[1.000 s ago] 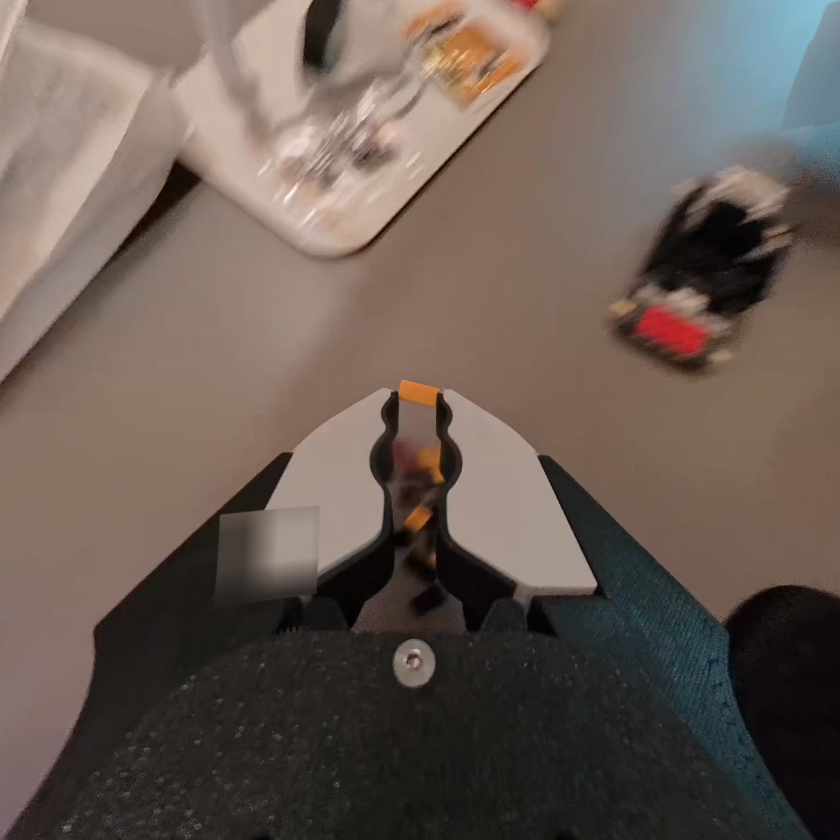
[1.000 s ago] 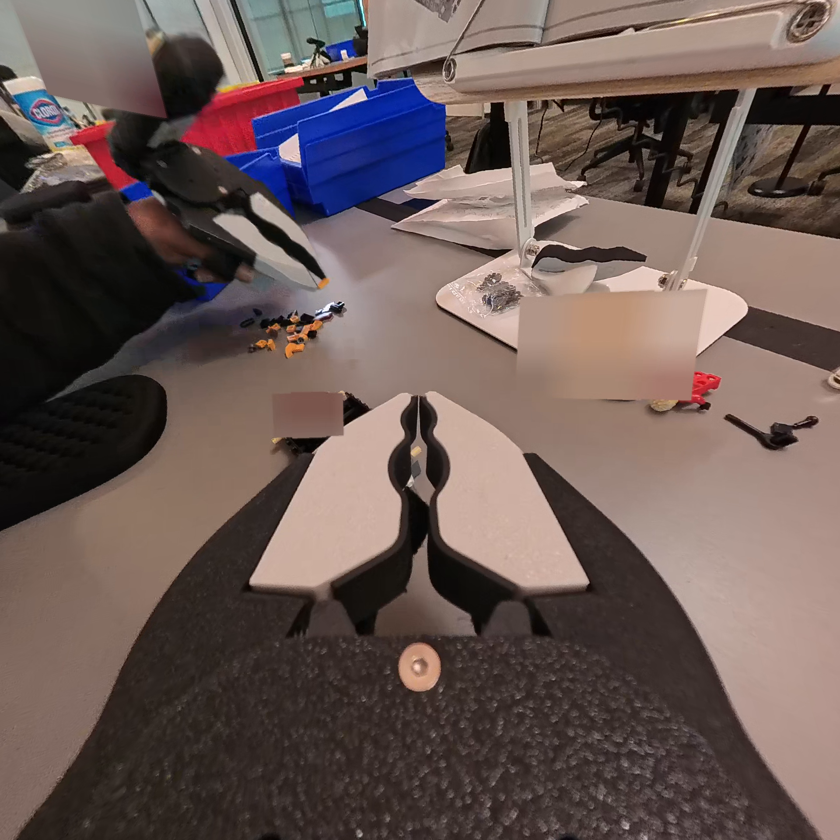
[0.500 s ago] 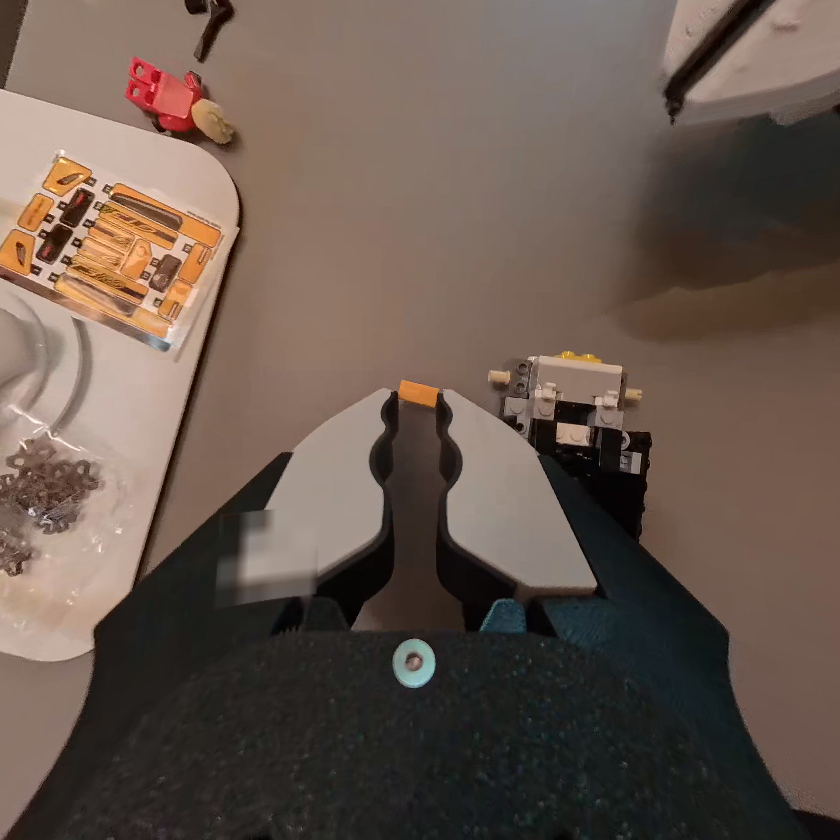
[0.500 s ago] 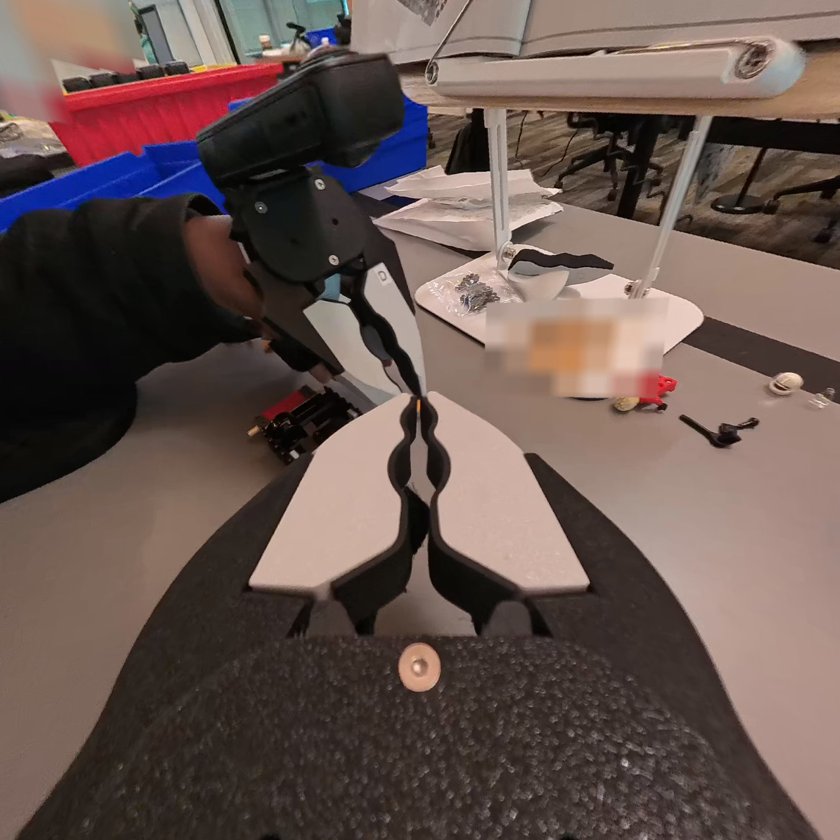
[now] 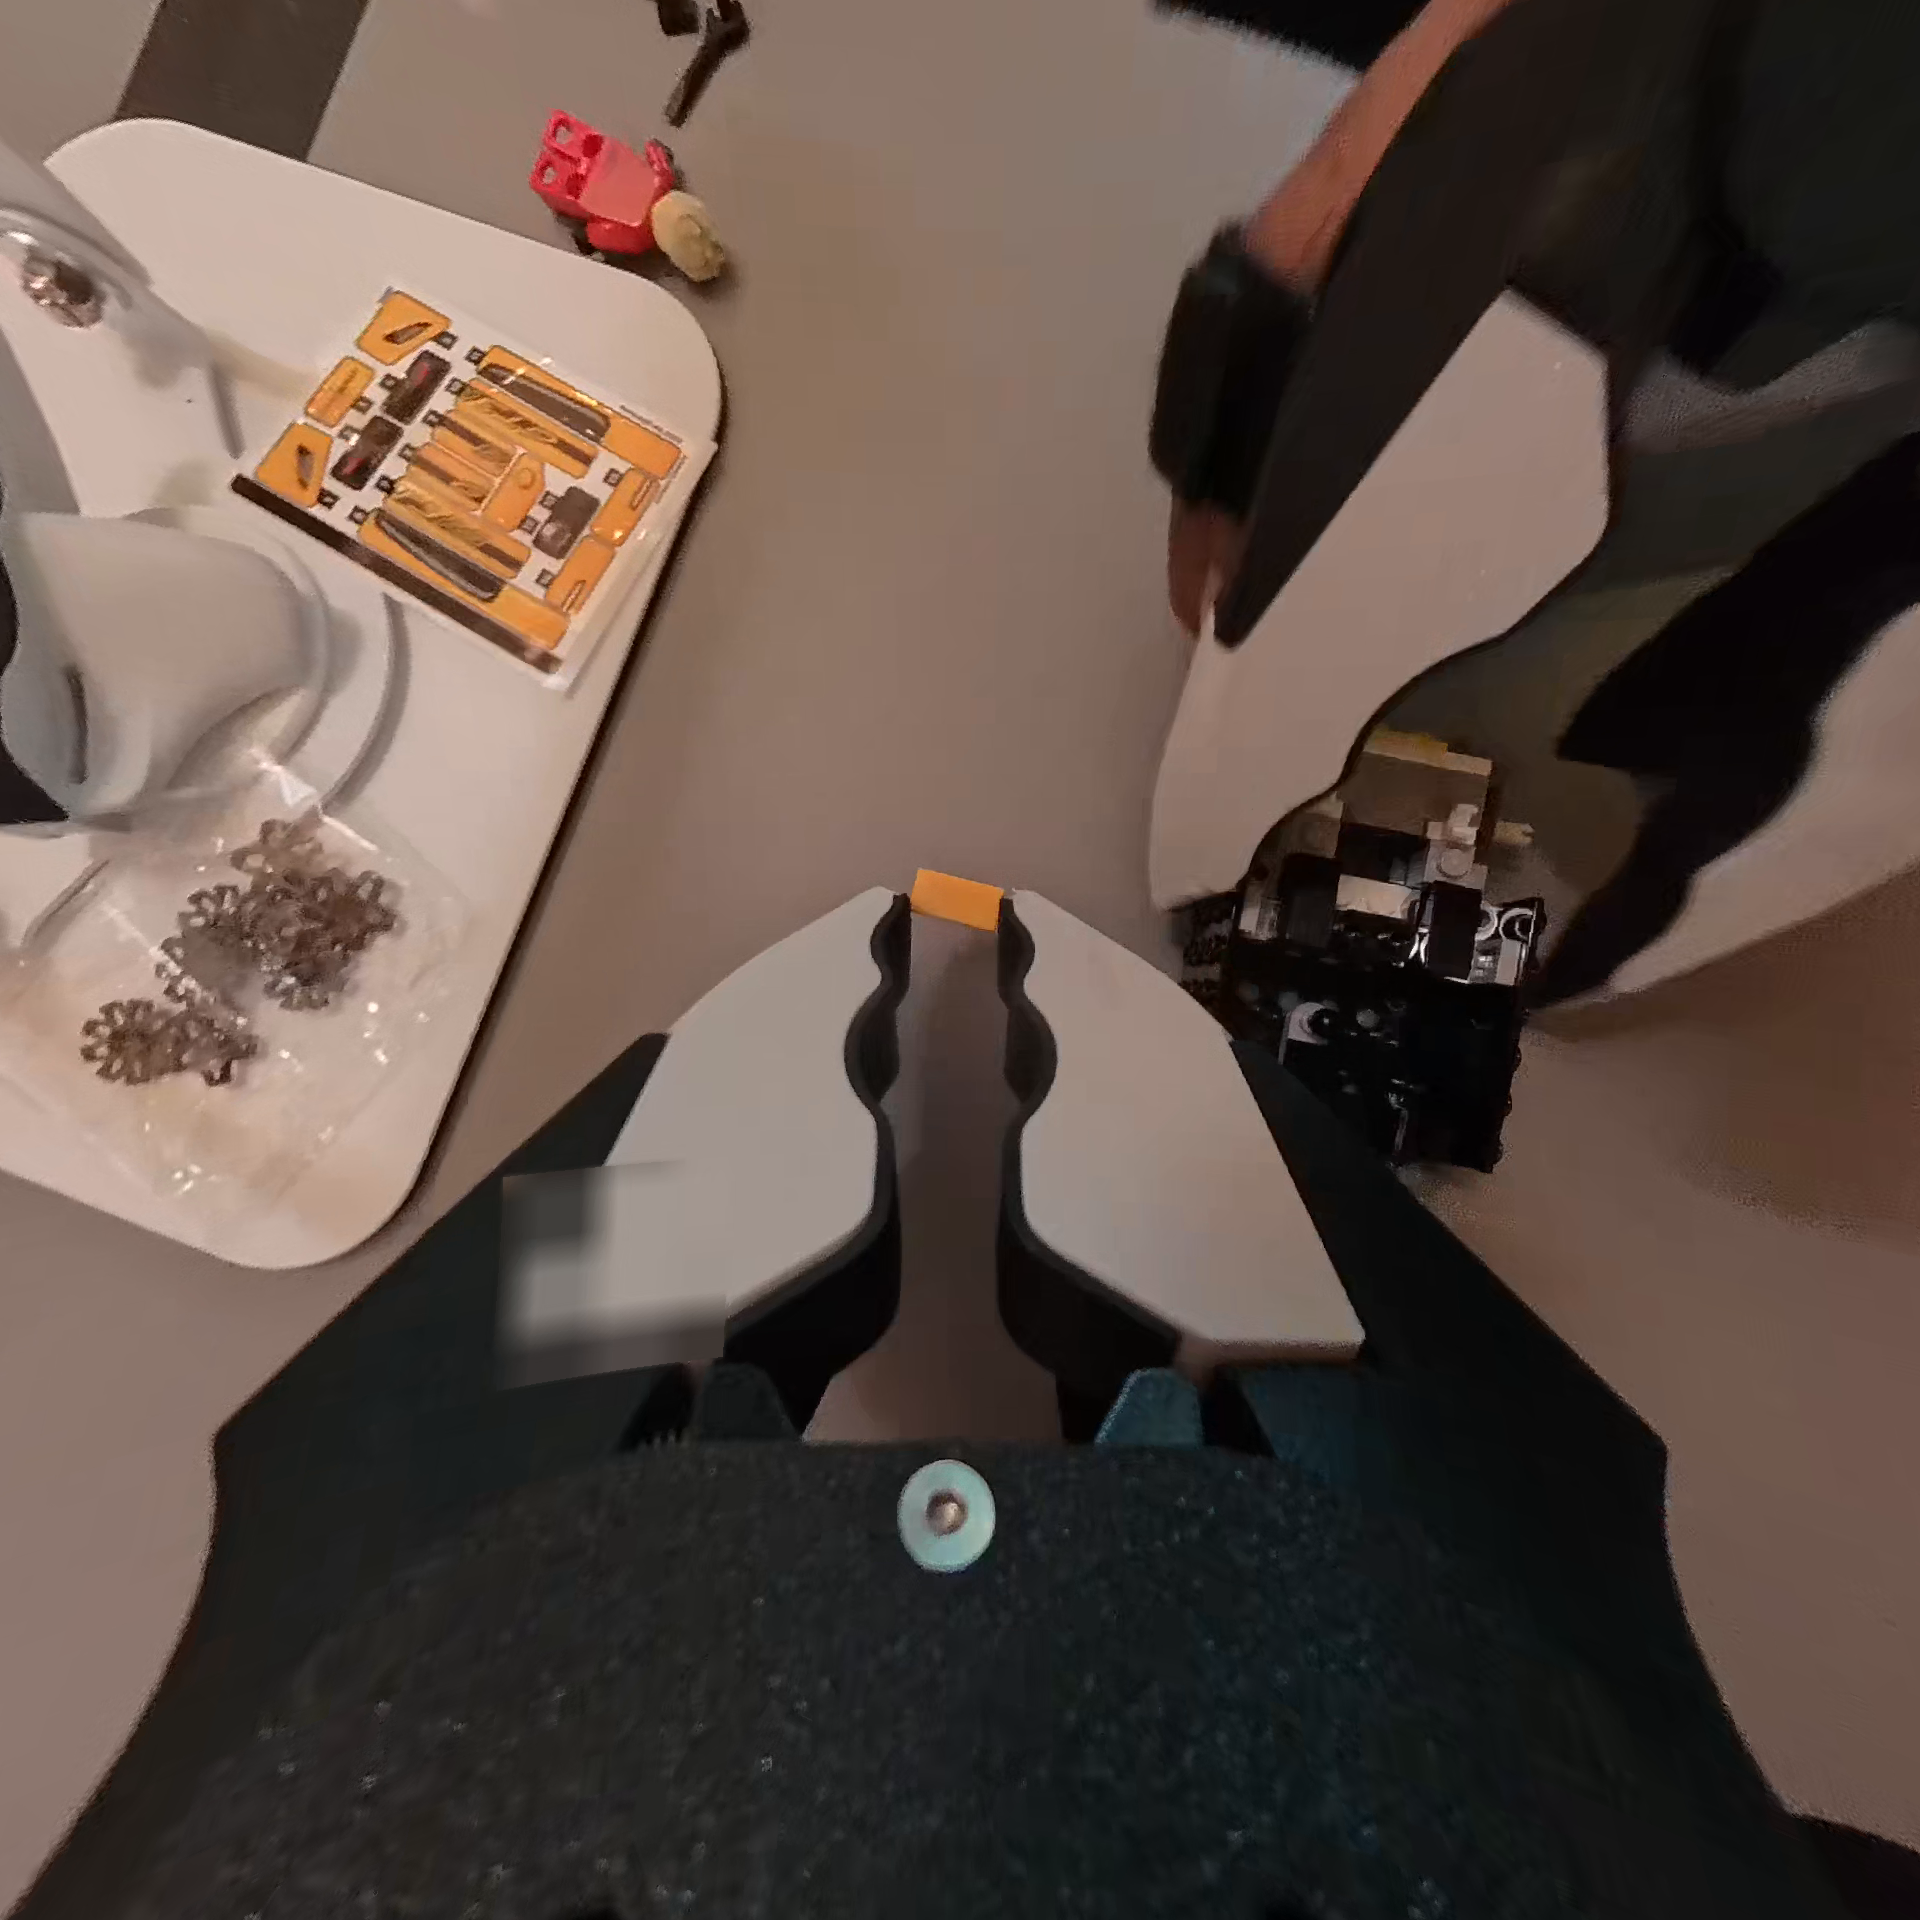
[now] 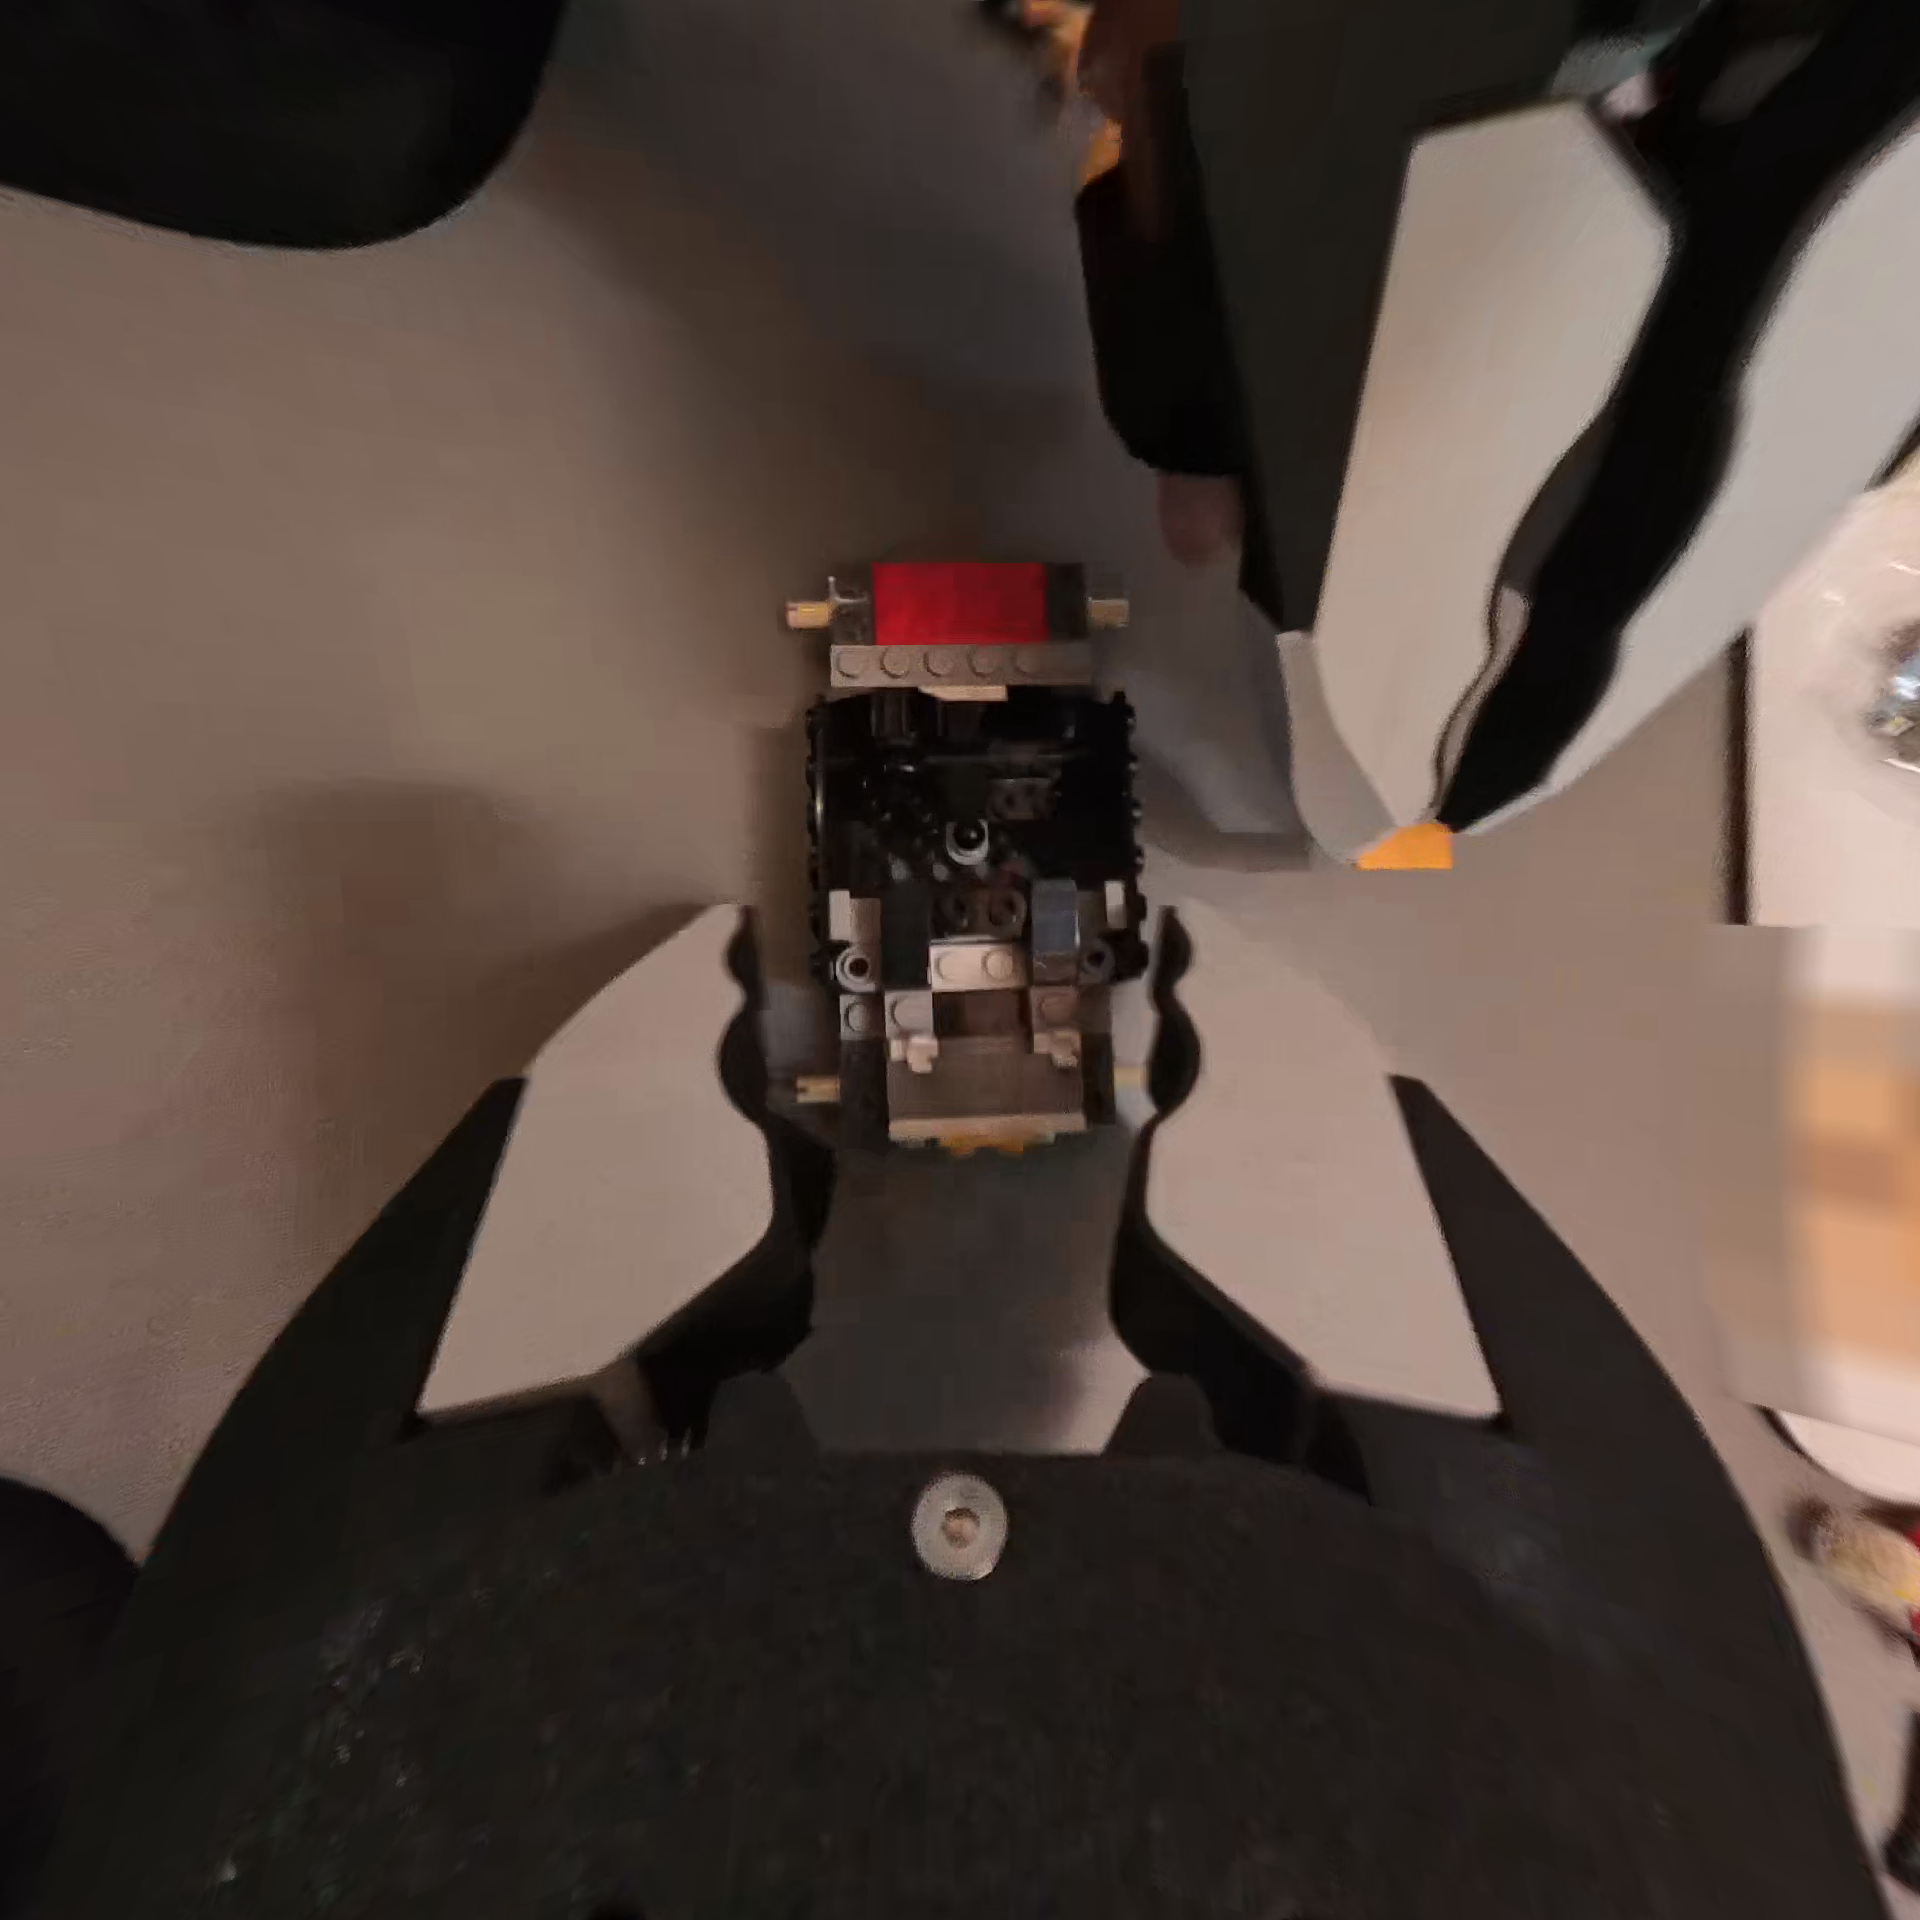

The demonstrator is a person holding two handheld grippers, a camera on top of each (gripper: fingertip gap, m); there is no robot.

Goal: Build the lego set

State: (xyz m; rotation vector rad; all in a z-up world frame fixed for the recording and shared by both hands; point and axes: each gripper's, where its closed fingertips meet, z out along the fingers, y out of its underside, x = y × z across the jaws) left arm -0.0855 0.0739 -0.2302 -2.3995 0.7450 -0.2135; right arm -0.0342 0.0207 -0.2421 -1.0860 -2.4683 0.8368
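Orange piece: small orange brick (image 5: 956,898), pinched at the very fingertips of the left gripper (image 5: 956,914); seen as well in the right wrist view (image 6: 1405,846).
Left gripper pose: aimed down at the grey table (image 5: 935,520), tips above bare tabletop, just left of the model.
Left gripper grip: clamped on the orange brick, fingers held a brick's width apart.
Right gripper pose: pointed down over the model, right gripper (image 6: 951,925) straddling its near end; blurred in both views.
Right gripper grip: fingers spread wide, one on each side of the model; contact with it cannot be told.
Lego model: partly built black and grey car (image 6: 966,831) flat on the table, red block at the far end, yellow studs at the near end; in the left wrist view (image 5: 1371,977) partly hidden by the right gripper (image 5: 1382,935).
Hand: bare fingers and a dark sleeve on the right gripper's body (image 5: 1236,416).
Left wrist view only: white stand base (image 5: 644,343) with an orange sticker sheet (image 5: 468,468) and a clear bag of small dark parts (image 5: 239,956); red piece with a tan piece (image 5: 613,197) and a black part (image 5: 707,52) beyond it.
Right wrist view only: red block and the model's full length.
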